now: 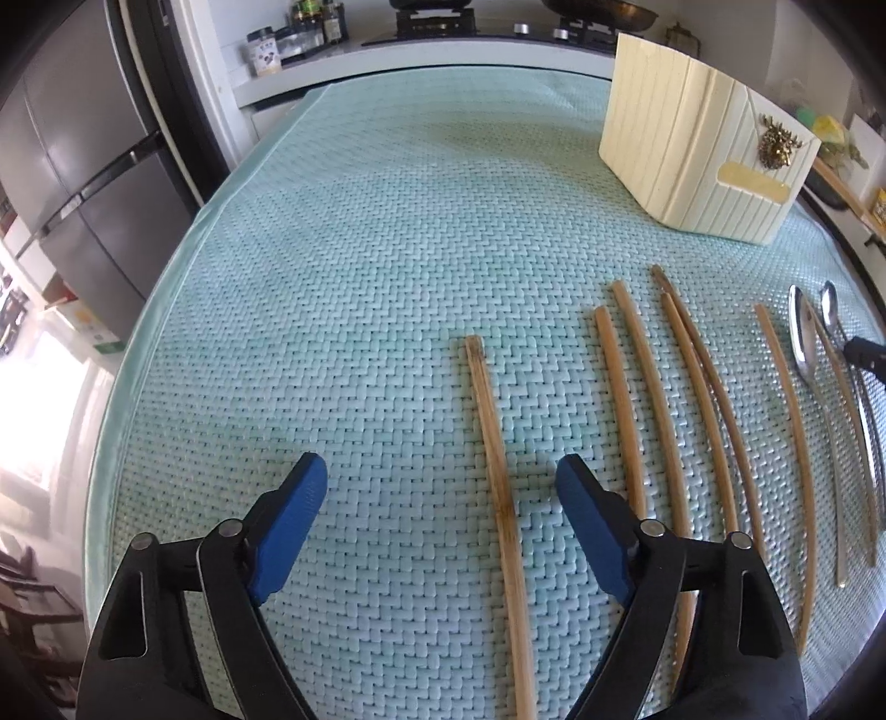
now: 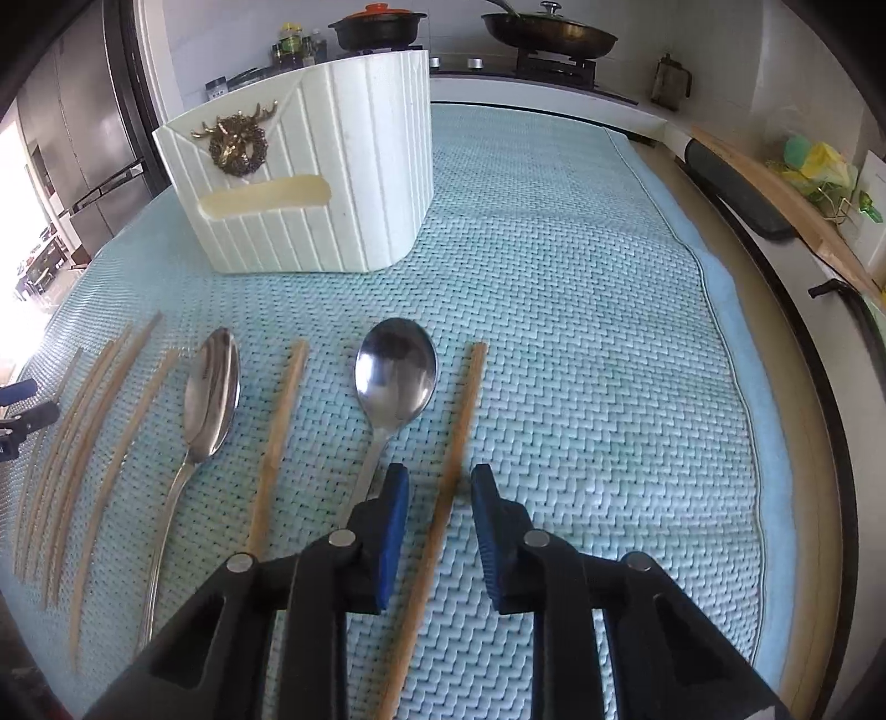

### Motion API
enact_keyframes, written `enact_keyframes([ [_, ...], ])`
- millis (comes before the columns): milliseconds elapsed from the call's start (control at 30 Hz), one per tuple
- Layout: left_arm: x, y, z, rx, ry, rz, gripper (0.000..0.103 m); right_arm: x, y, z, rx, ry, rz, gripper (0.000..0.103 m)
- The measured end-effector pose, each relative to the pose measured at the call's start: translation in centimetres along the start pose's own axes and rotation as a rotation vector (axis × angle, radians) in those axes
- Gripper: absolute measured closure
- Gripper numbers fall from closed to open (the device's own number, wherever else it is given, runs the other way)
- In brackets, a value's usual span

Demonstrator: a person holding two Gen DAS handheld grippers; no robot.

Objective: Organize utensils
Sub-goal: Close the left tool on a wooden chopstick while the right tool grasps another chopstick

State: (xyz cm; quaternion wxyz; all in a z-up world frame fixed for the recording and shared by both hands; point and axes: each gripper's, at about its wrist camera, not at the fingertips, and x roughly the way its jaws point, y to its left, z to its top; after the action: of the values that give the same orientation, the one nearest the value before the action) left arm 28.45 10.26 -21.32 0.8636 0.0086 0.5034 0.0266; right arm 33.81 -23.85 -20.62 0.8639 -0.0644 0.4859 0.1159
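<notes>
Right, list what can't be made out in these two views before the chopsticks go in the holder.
- Inside of the white holder: both views show only its outer walls.
- Near ends of the chopstick between the right gripper pads and of the chopstick at the left gripper: cut off by the lower edge.
- Right spoon handle: behind a gripper finger.
- Jar labels by the stove: too small.

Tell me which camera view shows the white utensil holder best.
The right wrist view: the holder stands near the centre, its front with the gold deer ornament fully visible. The left wrist view shows it only at the upper right, turned and distorted.
</notes>
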Motion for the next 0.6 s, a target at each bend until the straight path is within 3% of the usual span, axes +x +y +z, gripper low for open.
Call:
enact_keyframes([
  [200, 0.4, 0.2, 1.5, 0.033, 0.034, -0.052, 0.036, 1.1, 0.0, 2.5, -0.02, 0.039, 0.001, 0.083],
  [267, 0.5, 0.1, 1.9, 0.048, 0.043, -0.068, 0.045, 1.7, -0.1, 3.4, -0.019, 0.051, -0.002, 0.091],
  [367, 0.9, -0.1, 2.7, 0.067, 0.048, -0.077, 0.061, 2.0, -0.4, 4.0, -0.007, 0.057, 0.009, 0.095],
  [500, 1.0, -0.6, 3.1, 0.068, 0.054, -0.078, 0.096, 2.4, -0.8, 4.8, 0.003, 0.061, 0.018, 0.097],
  [600, 1.1, -0.6, 3.3, 0.056, 0.052, -0.078, 0.098, 2.3, -1.5, 5.0, 0.035, 0.053, 0.047, 0.097],
])
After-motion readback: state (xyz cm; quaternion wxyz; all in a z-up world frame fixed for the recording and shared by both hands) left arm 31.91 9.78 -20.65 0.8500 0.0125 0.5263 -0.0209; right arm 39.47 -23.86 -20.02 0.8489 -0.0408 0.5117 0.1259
